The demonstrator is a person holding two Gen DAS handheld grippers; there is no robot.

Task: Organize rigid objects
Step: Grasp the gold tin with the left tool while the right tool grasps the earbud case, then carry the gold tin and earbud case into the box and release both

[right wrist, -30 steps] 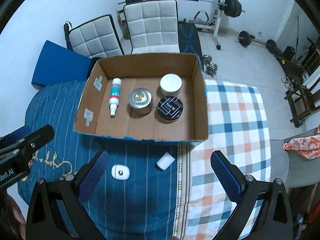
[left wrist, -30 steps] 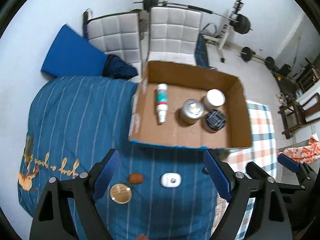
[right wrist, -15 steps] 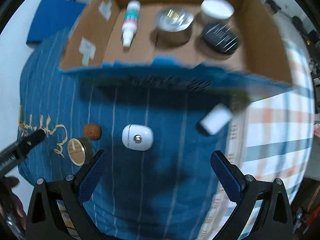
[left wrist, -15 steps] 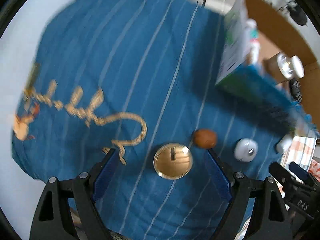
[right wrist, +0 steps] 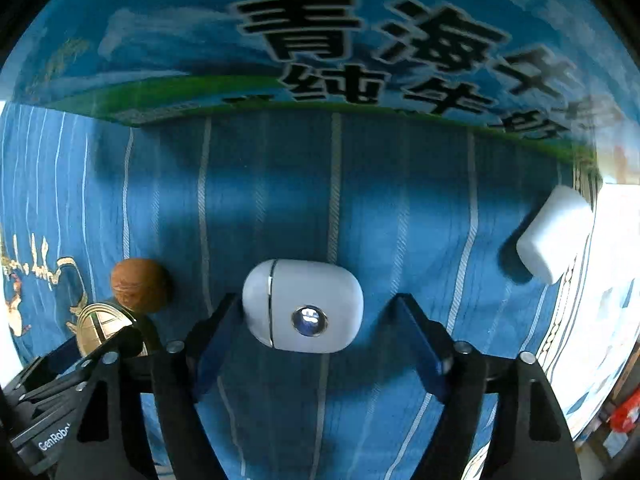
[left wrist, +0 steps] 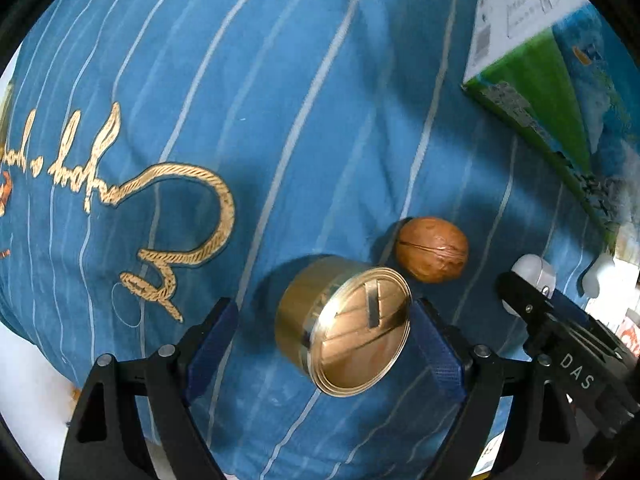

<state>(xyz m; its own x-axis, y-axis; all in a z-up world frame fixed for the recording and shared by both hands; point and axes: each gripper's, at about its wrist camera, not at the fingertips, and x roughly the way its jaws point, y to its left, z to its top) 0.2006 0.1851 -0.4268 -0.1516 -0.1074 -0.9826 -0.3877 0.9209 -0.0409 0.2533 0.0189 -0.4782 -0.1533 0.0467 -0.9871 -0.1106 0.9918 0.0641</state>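
A: Item 1, left gripper [left wrist: 324,326]?
B: Jaws spread wide. Gold tin [left wrist: 344,326] sits between the blue pads [left wrist: 214,334], lid tilted toward the cam. Right pad looks to be at the tin's rim; can't tell if touching. Left pad apart from it. Not pinched.

A: Item 2, right gripper [right wrist: 320,334]?
B: Also spread. White case [right wrist: 303,311] lies between the fingers, round shiny button facing up. Left pad right at the case's end; contact unclear. Right pad stands apart.

A: Item 3, the rest on the bed?
B: Walnut [left wrist: 432,249], just beside the tin on the side twd the box; apart from it in the left view. In the right view it sits left of the case, near but not touching. White block [right wrist: 554,234], well apart from the case, at the edge where the blue striped sheet [left wrist: 280,80] meets a pale checked cloth [right wrist: 616,260].

A: Item 4, box?
B: Carton [right wrist: 360,40], printed outer wall only, blue w/ green band and large black characters. Stands on the sheet beyond the case; inside not visible. Left view shows its corner at upper right.

A: Sheet marks?
B: Gold script embroidery [left wrist: 168,192], left of the tin.

A: Both tools in one view?
B: Yes, each cam catches the other's black frame at its side.
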